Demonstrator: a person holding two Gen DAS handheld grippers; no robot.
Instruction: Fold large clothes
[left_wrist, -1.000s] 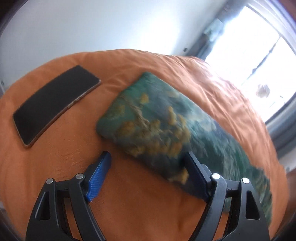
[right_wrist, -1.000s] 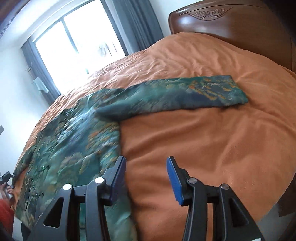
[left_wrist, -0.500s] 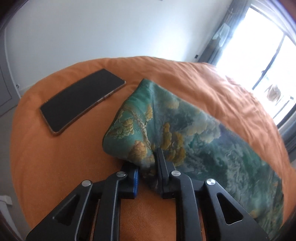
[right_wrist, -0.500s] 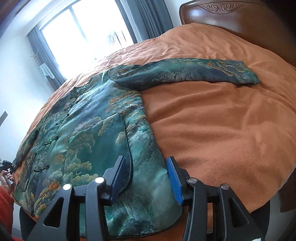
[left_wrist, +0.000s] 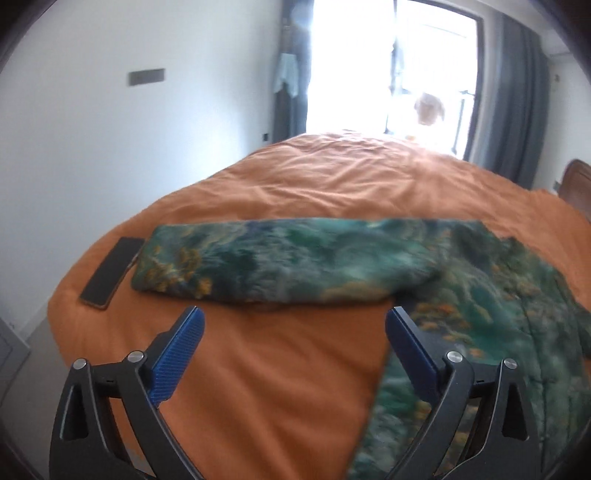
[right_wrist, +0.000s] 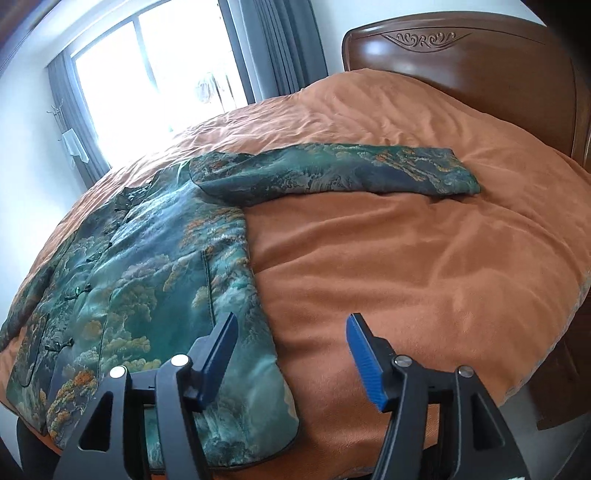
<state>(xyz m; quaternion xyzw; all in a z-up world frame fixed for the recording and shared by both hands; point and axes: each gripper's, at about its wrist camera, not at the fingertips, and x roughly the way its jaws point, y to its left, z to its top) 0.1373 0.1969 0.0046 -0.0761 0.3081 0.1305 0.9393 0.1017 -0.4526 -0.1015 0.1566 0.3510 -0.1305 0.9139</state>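
Observation:
A green jacket with gold and orange patterns (right_wrist: 147, 266) lies spread flat on the orange bed cover (right_wrist: 406, 258). One sleeve (right_wrist: 332, 173) stretches toward the headboard. In the left wrist view the other sleeve (left_wrist: 277, 258) lies straight across, just ahead of my left gripper (left_wrist: 294, 314). That gripper's jaws are opening wide, with only bed cover (left_wrist: 277, 387) between them; its right finger is at the edge of the jacket body (left_wrist: 498, 314). My right gripper (right_wrist: 292, 321) hovers over the jacket's side edge near the hem, jaws opening, pressing on nothing.
A black phone (left_wrist: 110, 271) lies on the cover beside the cuff of the left sleeve. A dark wooden headboard (right_wrist: 461, 66) stands at the far right. A bright window (left_wrist: 369, 55) with grey curtains is behind the bed. The bed's edge drops off close below both grippers.
The left gripper shut on the sleeve cuff, then let go, drew back and rose; the sleeve now lies flat. The right gripper's jaws have widened over the jacket's edge.

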